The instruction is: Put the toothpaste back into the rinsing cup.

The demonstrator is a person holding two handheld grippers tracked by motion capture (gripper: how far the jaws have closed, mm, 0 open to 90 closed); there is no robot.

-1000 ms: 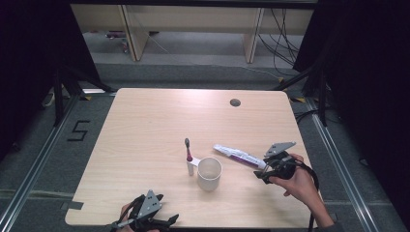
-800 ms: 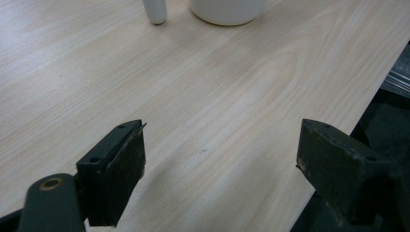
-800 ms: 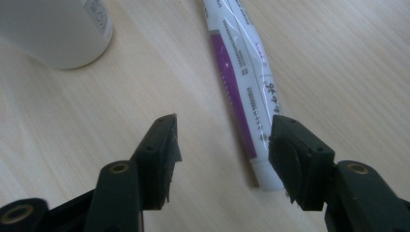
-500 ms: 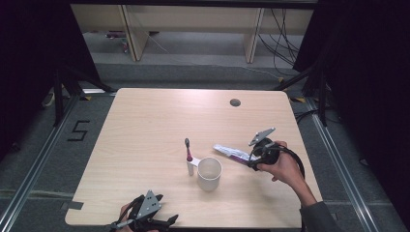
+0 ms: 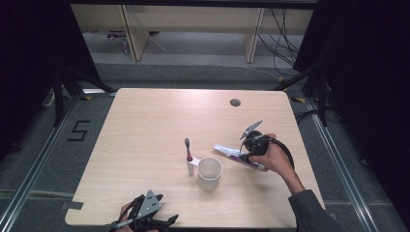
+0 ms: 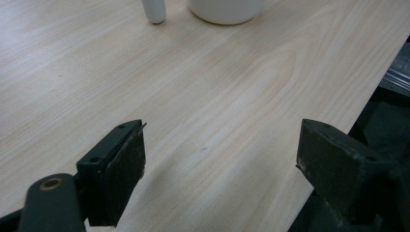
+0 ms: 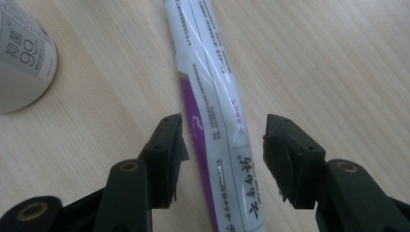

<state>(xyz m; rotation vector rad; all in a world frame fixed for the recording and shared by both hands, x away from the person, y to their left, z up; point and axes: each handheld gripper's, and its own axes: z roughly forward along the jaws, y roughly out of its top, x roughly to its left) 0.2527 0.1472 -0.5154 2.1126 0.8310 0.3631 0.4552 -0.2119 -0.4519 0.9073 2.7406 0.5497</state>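
A person's right gripper, right of centre in the high view, straddled a white-and-purple toothpaste tube lying flat on the pale wooden table. In the right gripper view the tube ran up the middle of the frame between the two black jaws, which had just been closing around it; a gap remained on each side and the pads were not yet pressing.

The tube sat just right of a white cup at the centre of the high view, its near end under the person's right hand. A toothbrush stood upright just left of the cup, which filled the upper left corner of the right gripper view as a curved white wall.

The left gripper rested at the bottom edge of the high view, jaws spread wide over bare wood and holding nothing; in the left gripper view the cup's base appeared at the top of the frame.

The tube looked light, soft and glossy, likely to dent and slip under a hard pinch. The fuller, rounder middle of the body seemed the surest place to clamp, squarely across its width rather than at the flat crimped end.
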